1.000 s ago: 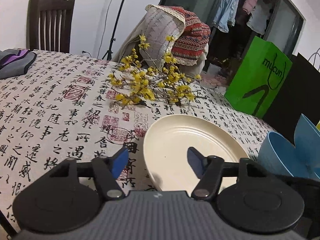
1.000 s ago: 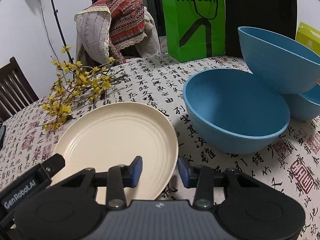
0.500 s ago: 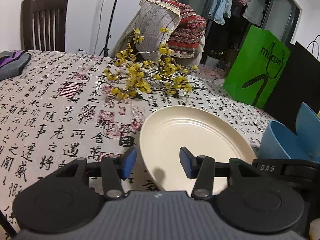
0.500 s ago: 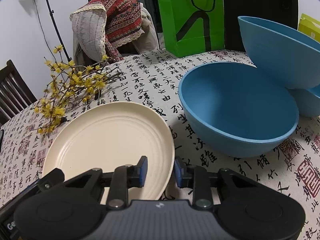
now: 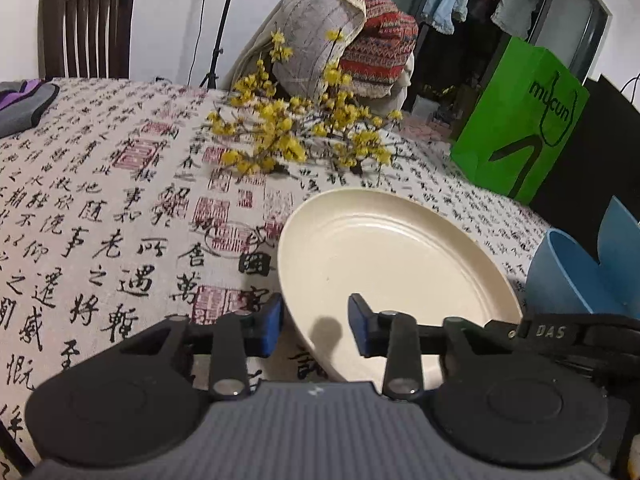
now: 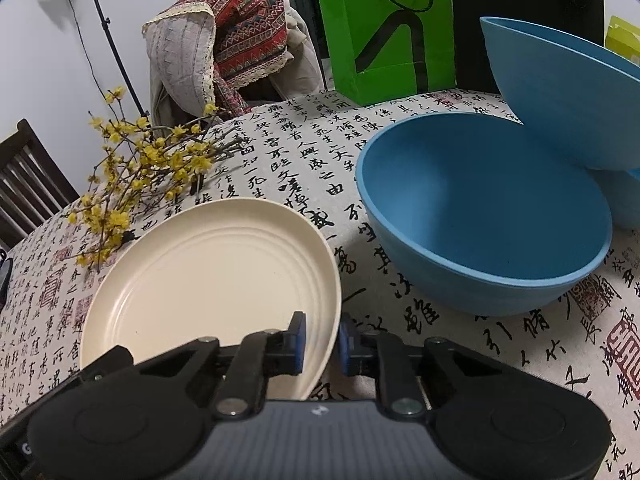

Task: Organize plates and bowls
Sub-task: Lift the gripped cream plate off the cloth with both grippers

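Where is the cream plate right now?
The plate lies on the tablecloth, between the yellow flowers and the blue bowl, its near rim between both grippers' fingers.

Plate point(image 5: 392, 256): smooth cream plastic, slight sheen, ridged rings. Bowl point(image 6: 484, 216): matt blue plastic. Tabletop point(image 5: 100, 200): woven printed cloth. Bag point(image 6: 384, 28): glossy green paper. Chair point(image 5: 86, 20): dark wood.

Plate point(image 6: 208, 272) on tablecloth point(image 6: 280, 160), bowl point(image 6: 484, 216) right of it, flowering branches point(image 6: 140, 176) behind, perhaps touching
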Tool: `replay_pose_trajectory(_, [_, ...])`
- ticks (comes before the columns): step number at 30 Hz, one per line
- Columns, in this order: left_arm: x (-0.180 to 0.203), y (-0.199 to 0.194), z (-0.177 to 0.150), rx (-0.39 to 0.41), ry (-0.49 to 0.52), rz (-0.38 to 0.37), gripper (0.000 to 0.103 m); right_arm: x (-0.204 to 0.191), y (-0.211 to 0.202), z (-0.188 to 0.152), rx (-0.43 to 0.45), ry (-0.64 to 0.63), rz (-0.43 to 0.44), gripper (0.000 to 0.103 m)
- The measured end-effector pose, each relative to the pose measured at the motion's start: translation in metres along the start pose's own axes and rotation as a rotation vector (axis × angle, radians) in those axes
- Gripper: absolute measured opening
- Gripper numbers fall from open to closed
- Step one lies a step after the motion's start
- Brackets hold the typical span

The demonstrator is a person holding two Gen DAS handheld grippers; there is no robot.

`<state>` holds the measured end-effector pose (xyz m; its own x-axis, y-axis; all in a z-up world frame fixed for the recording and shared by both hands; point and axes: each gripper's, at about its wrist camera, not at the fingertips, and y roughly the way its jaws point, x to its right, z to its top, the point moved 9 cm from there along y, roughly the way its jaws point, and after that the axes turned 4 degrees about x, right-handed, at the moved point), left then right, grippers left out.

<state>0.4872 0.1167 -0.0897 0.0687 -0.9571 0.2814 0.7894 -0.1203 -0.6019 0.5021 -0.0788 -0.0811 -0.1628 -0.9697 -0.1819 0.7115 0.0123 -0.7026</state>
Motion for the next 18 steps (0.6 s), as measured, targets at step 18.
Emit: replay_pose_trajectory(18, [-0.013, -0.005, 0.01, 0.033, -0.029, 0.069, 0.027, -0.009, -0.014, -0.015, -0.018, -0.03, 0.06, 0.014])
